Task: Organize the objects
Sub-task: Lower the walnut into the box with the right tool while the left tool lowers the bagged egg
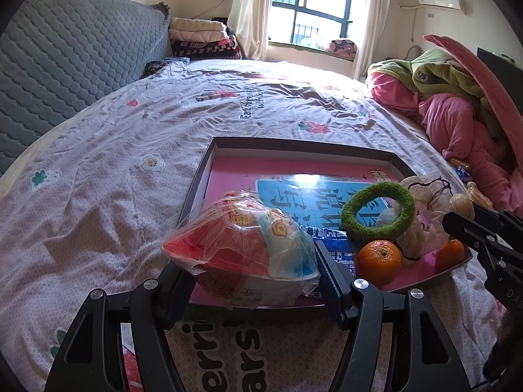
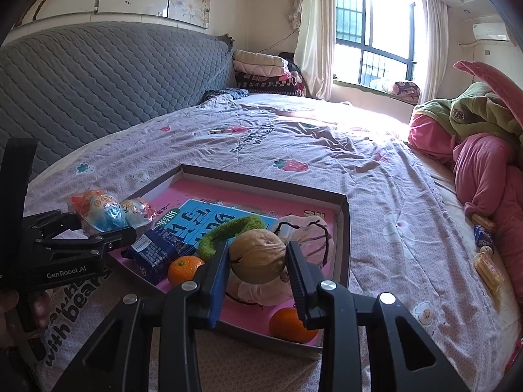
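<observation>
Likely snag: slick film on wrapped snack pack (image 1: 242, 245) sliding out of left tongs (image 1: 255, 281); round walnut (image 2: 258, 256) rolling from right tongs (image 2: 258, 272). Both clamped between pads, over near edge of pink tray (image 1: 294, 143) on bed (image 1: 130, 137).

Two wrist fisheyes, both angled down across the bed toward the window.

From my left unit I look along the fingers (image 1: 183, 281) at close range over the near-left corner of the tray (image 1: 294, 145); my right unit sits close beyond its fingers (image 2: 302, 281), over the near-right corner. Both views share the tray, bed (image 2: 376, 170) and window (image 1: 313, 3), and each catches the other gripper at its edge.
</observation>
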Demonstrator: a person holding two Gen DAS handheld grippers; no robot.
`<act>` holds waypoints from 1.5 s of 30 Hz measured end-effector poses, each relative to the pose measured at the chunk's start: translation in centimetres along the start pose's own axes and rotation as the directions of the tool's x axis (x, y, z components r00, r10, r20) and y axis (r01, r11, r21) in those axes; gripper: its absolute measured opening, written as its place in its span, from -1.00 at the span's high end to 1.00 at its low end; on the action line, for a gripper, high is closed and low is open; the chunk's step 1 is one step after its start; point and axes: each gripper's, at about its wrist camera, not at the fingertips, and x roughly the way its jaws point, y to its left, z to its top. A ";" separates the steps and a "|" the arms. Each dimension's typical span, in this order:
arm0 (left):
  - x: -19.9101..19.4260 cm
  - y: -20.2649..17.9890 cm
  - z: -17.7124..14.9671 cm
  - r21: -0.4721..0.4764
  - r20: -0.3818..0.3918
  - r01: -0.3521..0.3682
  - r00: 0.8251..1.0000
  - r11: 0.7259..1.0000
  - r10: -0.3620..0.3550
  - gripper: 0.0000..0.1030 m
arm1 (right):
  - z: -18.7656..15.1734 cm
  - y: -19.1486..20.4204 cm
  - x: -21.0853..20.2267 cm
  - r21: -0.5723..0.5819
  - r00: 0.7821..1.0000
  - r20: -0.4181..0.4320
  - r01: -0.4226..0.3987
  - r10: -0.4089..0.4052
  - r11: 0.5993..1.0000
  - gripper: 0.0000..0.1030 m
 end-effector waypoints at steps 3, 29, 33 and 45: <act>0.5 0.1 0.0 -0.003 -0.006 -0.001 1.000 1.000 0.001 -0.33 | -0.3 0.4 0.4 -0.013 1.000 -0.014 -0.005 0.005 1.000 0.32; 1.6 0.5 -0.2 -0.021 -0.025 0.000 1.000 1.000 0.000 -0.33 | -1.8 2.2 3.4 -0.027 0.995 -0.089 -0.051 0.048 0.998 0.31; 1.8 0.6 -0.3 -0.027 -0.028 0.000 1.000 1.000 -0.001 -0.33 | -1.8 2.2 3.3 -0.026 0.995 -0.088 -0.051 0.048 0.998 0.31; 1.6 0.7 -0.3 -0.031 -0.028 -0.002 1.000 1.000 0.001 -0.33 | -1.8 2.4 3.3 -0.030 0.995 -0.085 -0.051 0.048 0.998 0.31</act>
